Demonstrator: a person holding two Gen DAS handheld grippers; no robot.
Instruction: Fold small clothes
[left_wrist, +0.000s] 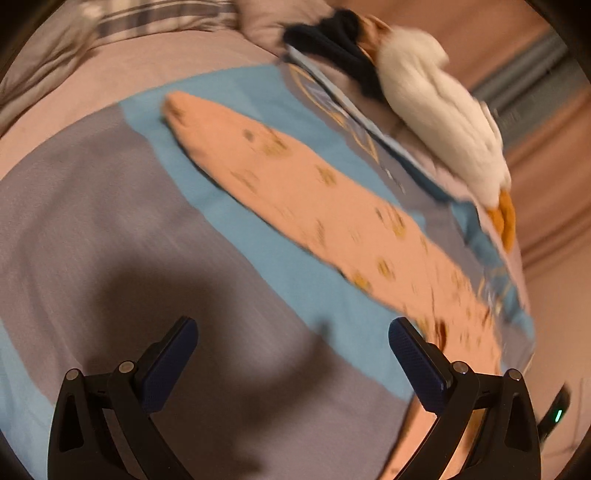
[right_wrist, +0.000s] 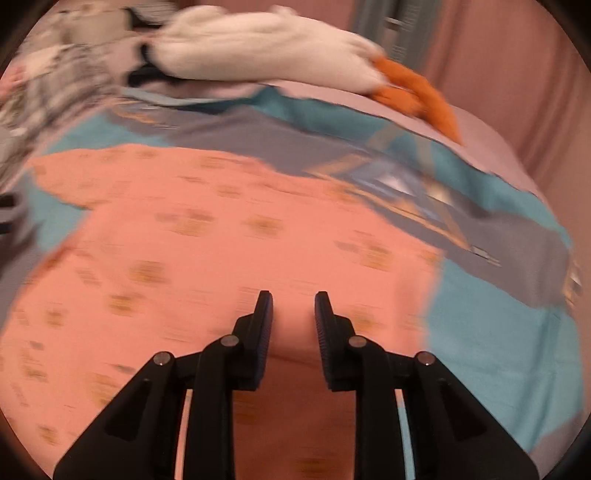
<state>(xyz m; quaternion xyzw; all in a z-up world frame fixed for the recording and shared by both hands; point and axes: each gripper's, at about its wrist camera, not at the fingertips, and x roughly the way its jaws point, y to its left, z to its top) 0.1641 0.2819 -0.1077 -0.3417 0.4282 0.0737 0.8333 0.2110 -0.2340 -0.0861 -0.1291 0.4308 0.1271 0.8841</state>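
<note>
We see the pink garment (right_wrist: 207, 258), dotted with small yellow marks, lying flat on the grey-and-blue bedcover (left_wrist: 92, 221) of a bed. Our right claw (right_wrist: 293, 299) hangs over the garment, its jaws a little apart with nothing between them. Our left claw (left_wrist: 293, 328) is spread wide and empty above the bedcover, just beside the garment's edge. A white plush bird (left_wrist: 439, 122) with orange feet lies farther back on the bed.
</note>
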